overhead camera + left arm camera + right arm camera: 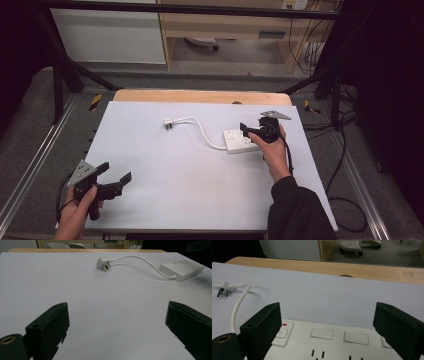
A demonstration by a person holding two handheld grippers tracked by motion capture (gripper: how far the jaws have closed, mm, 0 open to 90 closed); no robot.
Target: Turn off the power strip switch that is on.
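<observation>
Your right gripper (254, 131) sits over the white power strip (239, 142) on the bench (175, 165), its fingers (263, 327) spread wide above the strip's switch end with nothing between them. The strip lies at the bench's right side; its cable (202, 131) curves left to the loose plug (169, 123). Your left gripper (114, 179) rests near the front left corner, well apart, fingers wide and empty.

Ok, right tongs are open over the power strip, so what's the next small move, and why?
Probably lift the right tongs clear of the power strip and head toward the plug. Their jaws stand wide with nothing pinched, the strip lies flat on the white sheet, and its plug lies loose at the end of the cable.
</observation>
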